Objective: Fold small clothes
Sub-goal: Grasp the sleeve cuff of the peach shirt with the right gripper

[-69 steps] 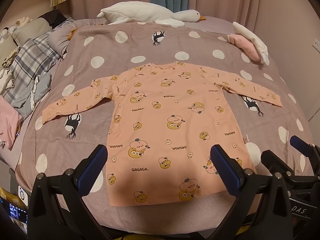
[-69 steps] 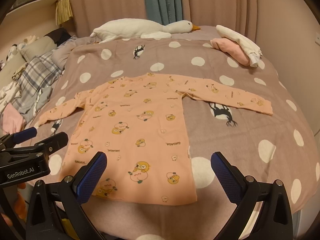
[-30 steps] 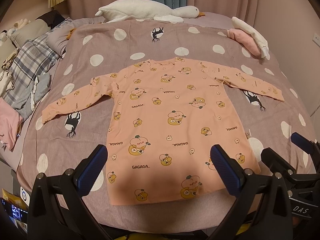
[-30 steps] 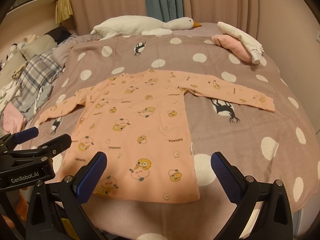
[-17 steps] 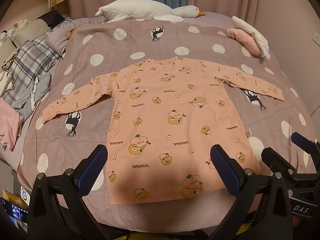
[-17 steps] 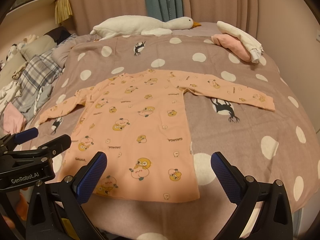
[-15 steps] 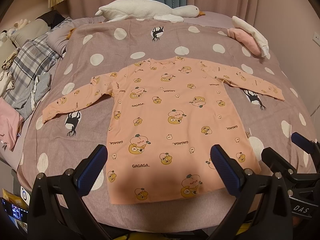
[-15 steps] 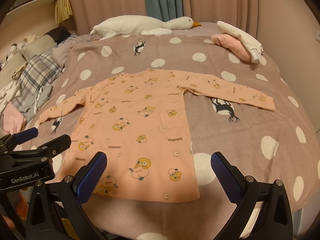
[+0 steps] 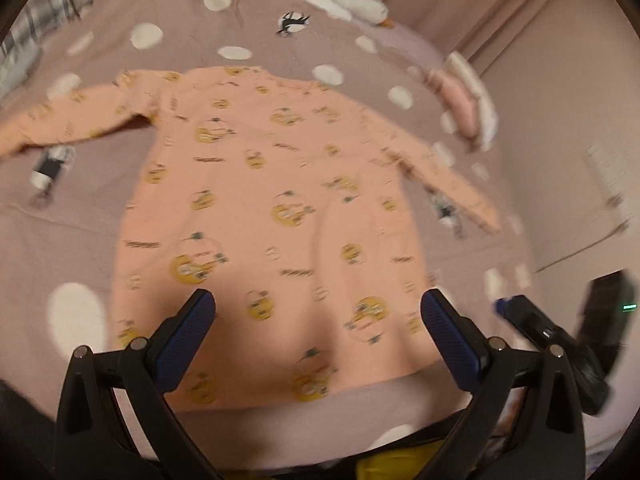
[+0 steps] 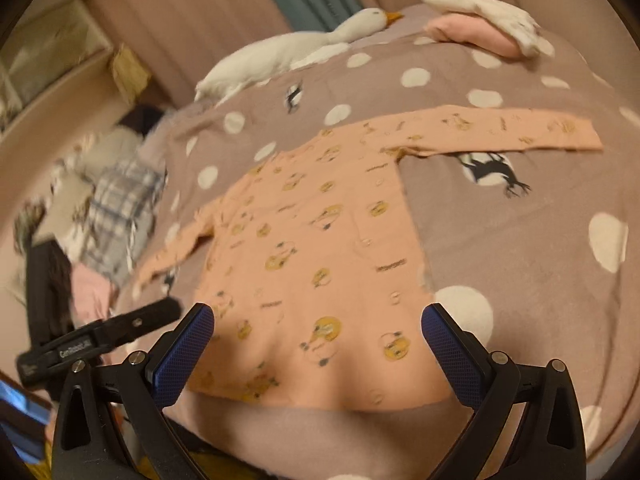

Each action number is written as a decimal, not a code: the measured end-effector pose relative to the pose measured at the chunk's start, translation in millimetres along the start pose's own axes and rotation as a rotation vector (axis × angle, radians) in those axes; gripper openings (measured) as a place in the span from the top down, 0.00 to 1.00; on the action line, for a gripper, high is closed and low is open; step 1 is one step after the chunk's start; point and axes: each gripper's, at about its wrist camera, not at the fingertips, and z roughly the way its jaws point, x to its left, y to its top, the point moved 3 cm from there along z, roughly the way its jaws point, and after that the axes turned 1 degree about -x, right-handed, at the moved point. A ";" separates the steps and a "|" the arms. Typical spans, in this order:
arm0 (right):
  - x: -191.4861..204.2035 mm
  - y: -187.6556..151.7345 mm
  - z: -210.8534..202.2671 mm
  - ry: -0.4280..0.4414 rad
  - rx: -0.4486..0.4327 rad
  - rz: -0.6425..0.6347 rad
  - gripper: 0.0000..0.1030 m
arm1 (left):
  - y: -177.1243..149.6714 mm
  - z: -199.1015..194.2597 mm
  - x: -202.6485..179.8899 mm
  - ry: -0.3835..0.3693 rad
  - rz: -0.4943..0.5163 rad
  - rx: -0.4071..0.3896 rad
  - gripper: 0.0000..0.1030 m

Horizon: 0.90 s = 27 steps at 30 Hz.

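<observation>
Presently the bed [image 10: 520, 240], under a dotted cover, carries the peach shirt [image 9: 264, 208] spread flat, sleeves out to both sides, hem nearest the tools. Nothing is folded yet. The left tool [image 9: 318, 320] and right tool [image 10: 316, 332] both hang over the hem, fingers wide apart and empty. Risks, as judged: a pinch at the hem may take the soft cover with it; uneven lifts would skew the fold; a sleeve may drag and bunch.
</observation>
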 end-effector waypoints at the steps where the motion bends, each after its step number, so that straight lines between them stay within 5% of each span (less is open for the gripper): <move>1: -11.2 3.3 -2.7 0.011 -0.020 0.037 0.00 | 3.2 -0.3 3.2 -0.031 -0.022 -0.013 0.00; 6: -71.9 23.0 -13.1 0.083 -0.128 0.249 0.00 | 20.2 -3.2 19.4 -0.176 -0.125 -0.109 0.00; 11: -125.6 48.7 -11.1 -0.027 -0.215 0.308 0.00 | 37.2 17.8 31.8 -0.067 -0.127 -0.036 0.00; 17: -191.6 78.3 6.8 -0.094 -0.188 0.437 0.00 | 51.4 46.5 52.3 0.016 -0.155 0.023 0.00; 21: -227.2 98.0 18.4 -0.175 -0.204 0.518 0.01 | 60.1 60.6 57.1 0.007 -0.158 0.034 0.00; 27: -274.6 121.3 43.8 -0.132 -0.252 0.649 0.29 | 72.2 71.8 56.2 0.033 -0.125 0.024 0.01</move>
